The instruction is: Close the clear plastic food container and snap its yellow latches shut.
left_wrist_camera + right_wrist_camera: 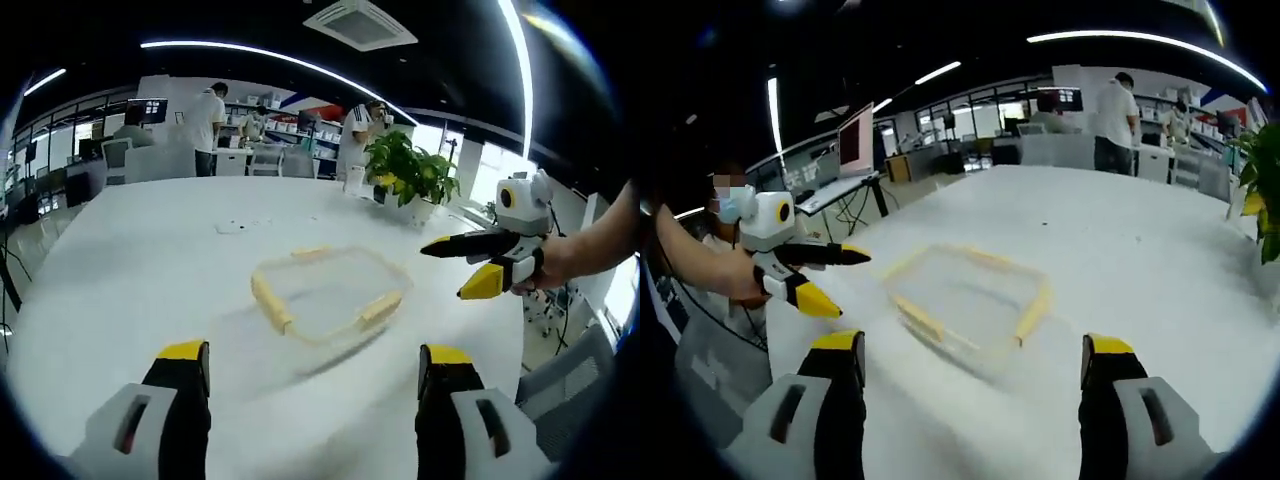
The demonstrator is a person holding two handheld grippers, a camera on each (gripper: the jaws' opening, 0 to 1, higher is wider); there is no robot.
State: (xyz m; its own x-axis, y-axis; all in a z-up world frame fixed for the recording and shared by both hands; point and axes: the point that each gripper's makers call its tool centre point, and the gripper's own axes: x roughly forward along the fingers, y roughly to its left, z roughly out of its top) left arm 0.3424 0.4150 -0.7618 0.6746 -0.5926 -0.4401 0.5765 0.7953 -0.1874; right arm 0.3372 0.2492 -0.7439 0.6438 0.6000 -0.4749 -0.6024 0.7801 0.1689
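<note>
Office desks and standing people ring my white table (120, 270), potted plant (408, 172) at its edge. Clear container (330, 295) with yellow latches (272, 303) lies between my left gripper (315, 365) and right gripper (462, 268), both spread apart.

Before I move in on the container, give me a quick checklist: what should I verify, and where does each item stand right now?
1. Left hand-held gripper open and holding nothing: ok.
2. Right hand-held gripper open and holding nothing: ok.
3. Clear container lying flat on the white table, apart from both grippers: ok.
4. Lid seated on the container: cannot tell, the plastic is clear and blurred.
5. Yellow latches snapped shut: cannot tell; they show along the rim, but their state is too blurred to read.
6. Table around the container free of clutter; the potted plant stands well behind it: ok.
</note>
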